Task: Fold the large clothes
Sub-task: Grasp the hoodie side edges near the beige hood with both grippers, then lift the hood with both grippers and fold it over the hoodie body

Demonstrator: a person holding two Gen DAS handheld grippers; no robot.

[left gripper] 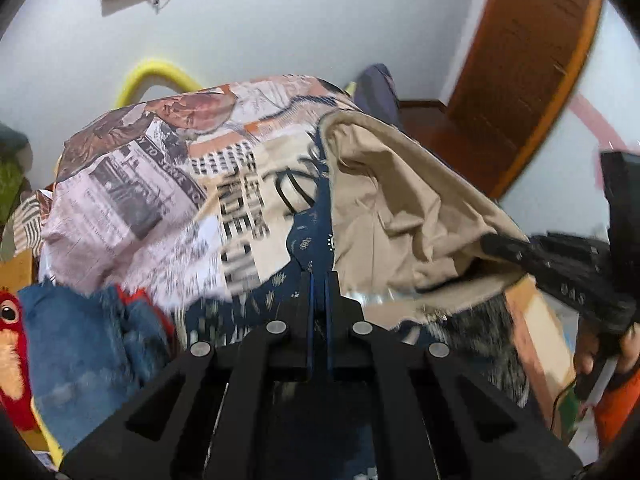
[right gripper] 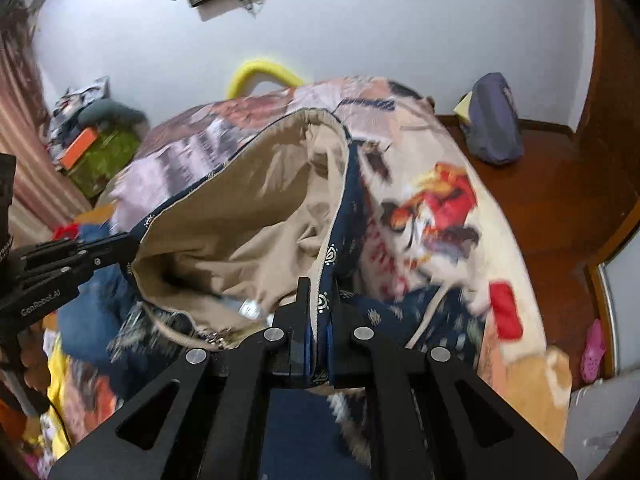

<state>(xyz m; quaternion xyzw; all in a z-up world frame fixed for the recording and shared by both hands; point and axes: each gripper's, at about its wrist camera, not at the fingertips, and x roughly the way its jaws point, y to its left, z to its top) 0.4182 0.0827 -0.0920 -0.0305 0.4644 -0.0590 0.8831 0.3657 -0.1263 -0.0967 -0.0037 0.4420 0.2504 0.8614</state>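
Pinching the navy patterned garment (right gripper: 348,208), your right gripper (right gripper: 319,300) has its fingers clamped on the hem, cloth squeezed between the pads. Your left gripper (left gripper: 319,292) is likewise closed tight on navy fabric. Between them the garment hangs spread, tan lining (left gripper: 400,200) facing up, over the printed bedspread (left gripper: 132,184). Blue jeans (left gripper: 80,340) and a red plush toy (left gripper: 10,320) crowd the left edge; open wooden floor (right gripper: 552,184) lies right, backpack (right gripper: 494,120) by the wall.
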